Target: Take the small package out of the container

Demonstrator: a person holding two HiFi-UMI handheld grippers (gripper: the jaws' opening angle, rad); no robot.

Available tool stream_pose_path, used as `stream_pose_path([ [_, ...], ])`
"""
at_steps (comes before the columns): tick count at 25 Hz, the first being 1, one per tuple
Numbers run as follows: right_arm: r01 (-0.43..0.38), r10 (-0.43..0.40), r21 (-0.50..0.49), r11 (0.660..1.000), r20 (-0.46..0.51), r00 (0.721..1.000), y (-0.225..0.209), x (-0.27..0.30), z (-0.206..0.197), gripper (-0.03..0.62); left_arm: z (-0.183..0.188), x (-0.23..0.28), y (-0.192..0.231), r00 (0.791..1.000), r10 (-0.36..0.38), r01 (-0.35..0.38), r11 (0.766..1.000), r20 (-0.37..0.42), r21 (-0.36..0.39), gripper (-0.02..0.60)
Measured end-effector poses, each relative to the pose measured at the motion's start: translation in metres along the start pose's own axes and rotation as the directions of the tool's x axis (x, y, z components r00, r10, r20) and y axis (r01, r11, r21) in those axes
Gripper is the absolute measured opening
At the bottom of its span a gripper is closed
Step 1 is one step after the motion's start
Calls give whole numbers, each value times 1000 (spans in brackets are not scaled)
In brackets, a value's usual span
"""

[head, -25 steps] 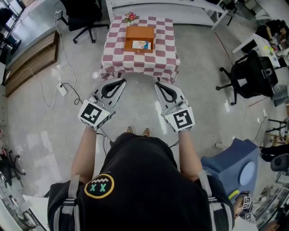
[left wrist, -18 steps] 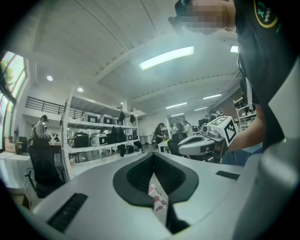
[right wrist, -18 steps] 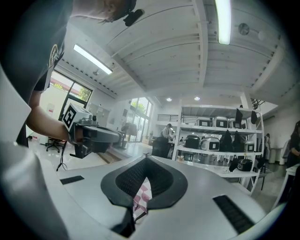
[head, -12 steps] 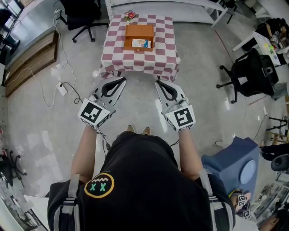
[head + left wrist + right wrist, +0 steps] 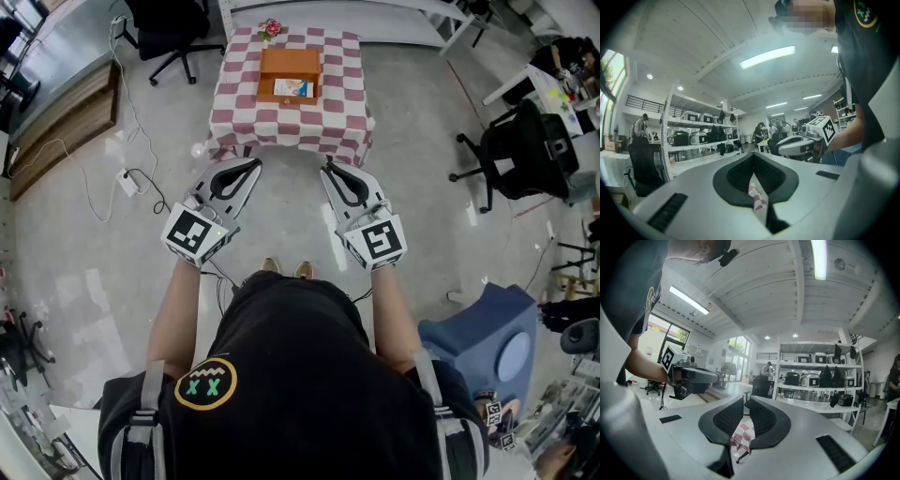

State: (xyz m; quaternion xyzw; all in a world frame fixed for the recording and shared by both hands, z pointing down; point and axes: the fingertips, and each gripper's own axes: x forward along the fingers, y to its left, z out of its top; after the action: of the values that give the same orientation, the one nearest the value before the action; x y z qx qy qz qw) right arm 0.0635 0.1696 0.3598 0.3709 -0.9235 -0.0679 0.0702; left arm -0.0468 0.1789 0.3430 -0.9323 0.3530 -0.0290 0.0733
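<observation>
The right gripper has just eased its jaws slightly apart, nothing between them; the left gripper is pressed together, empty, near the checkered table.

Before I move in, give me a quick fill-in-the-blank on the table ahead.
The package lies ___ the box.
The box stands on a ___ tablecloth.
At the far edge, beyond the box, sit ___.
Missing: inside; checkered; flowers.
</observation>
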Motion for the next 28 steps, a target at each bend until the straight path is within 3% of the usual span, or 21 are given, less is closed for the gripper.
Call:
stream_pose_path([
  [20,-33,33,5,999,0,999,-8,17,1,247,-9,12,16,1000,-4,4,1000,-9,-15,17],
  [28,-66,66,30,997,-5,998,-8,24,-3,432,-11,16,22,1000,3,-4,1000,-12,-13,17],
])
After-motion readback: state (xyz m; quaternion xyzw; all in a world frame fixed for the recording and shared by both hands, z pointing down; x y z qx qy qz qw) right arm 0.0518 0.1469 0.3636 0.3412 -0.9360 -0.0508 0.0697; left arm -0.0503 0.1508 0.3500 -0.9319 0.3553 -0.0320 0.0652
